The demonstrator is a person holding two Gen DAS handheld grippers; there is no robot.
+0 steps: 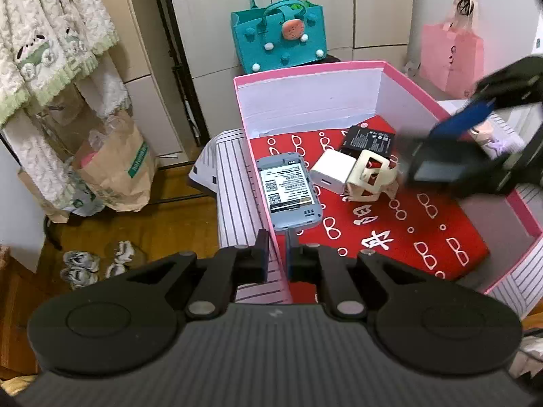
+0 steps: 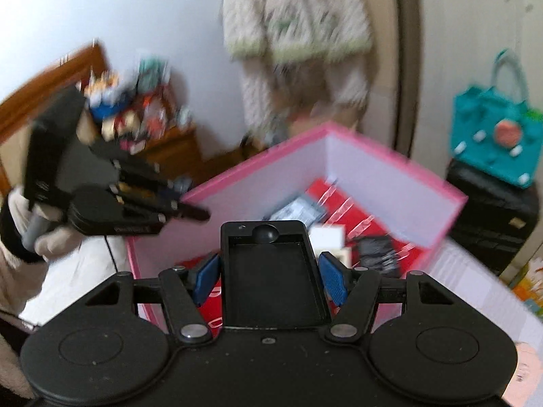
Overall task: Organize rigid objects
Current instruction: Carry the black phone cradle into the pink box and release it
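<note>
A pink box (image 1: 305, 78) with a red patterned floor stands on striped bedding. My left gripper (image 1: 276, 254) is shut on its near left wall. Inside lie a grey phone-like device (image 1: 288, 191), a white charger (image 1: 331, 171), a black battery (image 1: 370, 139) and a cream holder (image 1: 370, 178). My right gripper (image 1: 451, 149) comes in blurred over the box's right side, carrying a black case (image 1: 437, 171). In the right wrist view the black case (image 2: 271, 271) sits between the blue pads (image 2: 334, 278) of my right gripper (image 2: 269, 264), above the pink box (image 2: 390, 156). The left gripper (image 2: 190, 208) rests on the rim there.
A teal felt bag (image 1: 278, 37) stands behind the box, and a pink paper bag (image 1: 451, 57) at the back right. A cream garment (image 1: 51, 44) hangs at the left over brown paper bags (image 1: 118, 173). Shoes (image 1: 81, 264) lie on the wooden floor. A gloved hand (image 2: 51, 240) holds the left gripper.
</note>
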